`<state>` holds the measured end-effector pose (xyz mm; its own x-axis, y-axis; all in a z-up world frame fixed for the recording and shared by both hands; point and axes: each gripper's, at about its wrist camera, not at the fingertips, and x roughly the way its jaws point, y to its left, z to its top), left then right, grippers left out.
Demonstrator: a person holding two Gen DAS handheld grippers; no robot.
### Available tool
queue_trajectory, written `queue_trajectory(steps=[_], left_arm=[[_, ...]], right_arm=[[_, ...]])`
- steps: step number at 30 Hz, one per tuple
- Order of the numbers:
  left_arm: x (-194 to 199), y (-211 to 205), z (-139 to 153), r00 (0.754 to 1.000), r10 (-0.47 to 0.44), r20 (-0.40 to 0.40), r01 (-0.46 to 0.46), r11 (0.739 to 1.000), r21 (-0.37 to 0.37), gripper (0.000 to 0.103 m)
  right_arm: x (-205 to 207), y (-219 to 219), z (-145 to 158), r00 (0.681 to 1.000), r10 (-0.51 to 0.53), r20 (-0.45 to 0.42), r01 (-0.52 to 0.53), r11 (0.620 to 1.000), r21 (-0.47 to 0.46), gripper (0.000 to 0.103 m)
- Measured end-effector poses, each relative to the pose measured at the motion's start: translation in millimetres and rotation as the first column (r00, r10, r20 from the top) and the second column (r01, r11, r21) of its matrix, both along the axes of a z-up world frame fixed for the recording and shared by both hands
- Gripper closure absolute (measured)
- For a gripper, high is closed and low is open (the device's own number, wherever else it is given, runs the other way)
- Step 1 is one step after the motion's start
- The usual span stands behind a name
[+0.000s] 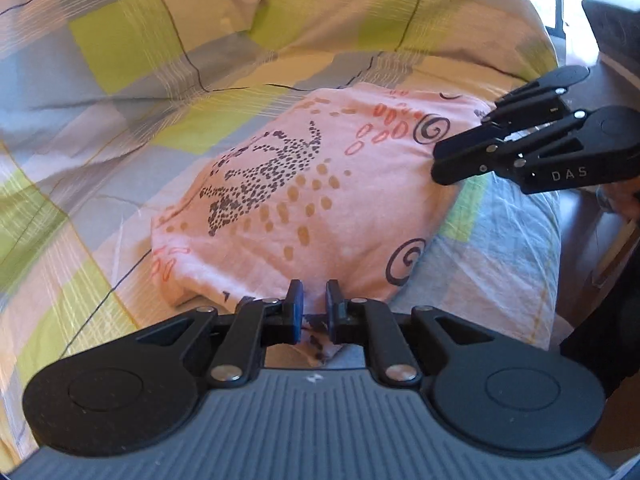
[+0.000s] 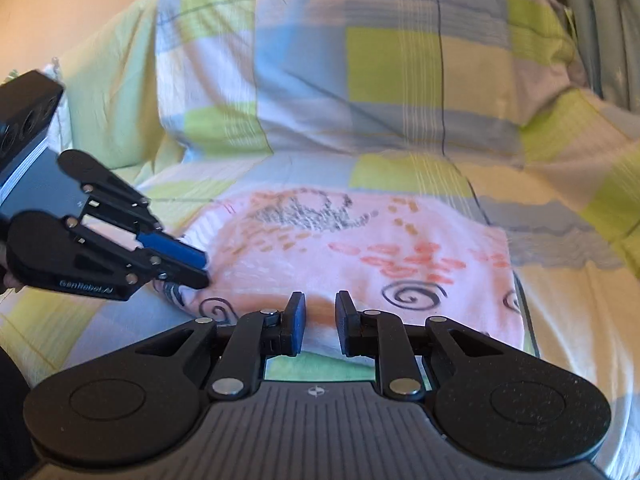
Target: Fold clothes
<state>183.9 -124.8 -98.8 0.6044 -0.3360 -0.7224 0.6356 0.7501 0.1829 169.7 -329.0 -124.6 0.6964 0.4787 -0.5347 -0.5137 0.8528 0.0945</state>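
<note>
A pink printed garment lies folded into a rough rectangle on the checked bed cover. It also shows in the right wrist view. My left gripper sits at the garment's near edge, its jaws a small gap apart with nothing between them. It also shows in the right wrist view at the garment's left edge. My right gripper hovers at the garment's near edge, jaws slightly apart and empty. It also shows in the left wrist view at the garment's right side.
A pillow in the same checked fabric stands behind the garment. The bed's edge drops off at the right, with a dark chair or furniture part beyond it. Curtains hang at the far right.
</note>
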Motion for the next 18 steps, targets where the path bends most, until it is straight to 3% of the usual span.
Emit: queue_trajectory(steps=[3,7,14,18], left_arm=[[6.5,8.2,2.4,0.999,0.047,-0.023,-0.047,0.999,-0.016,0.093],[9.4,5.4,3.0,0.998,0.057,-0.022,-0.057,0.998,0.017,0.093],[10.5,-8.2,4.3,1.0,0.008,0.005,-0.009,0.993,0.117,0.093],[9.9,-5.6,2.3,1.0,0.006,0.008,-0.007,0.994,0.107,0.093]], right_arm=[[6.3,-17.4,-6.7,0.996,-0.078,-0.031,0.077,0.997,-0.015,0.085],[9.5,-37.3,-11.8,0.989,-0.123,-0.079,0.123,0.992,0.002,0.103],[15.0,-35.0,-9.5,0.985,-0.13,-0.113,0.129,0.991,-0.022,0.103],[13.4,-33.8,-10.2,0.985,-0.133,-0.107,0.13,0.991,-0.035,0.103]])
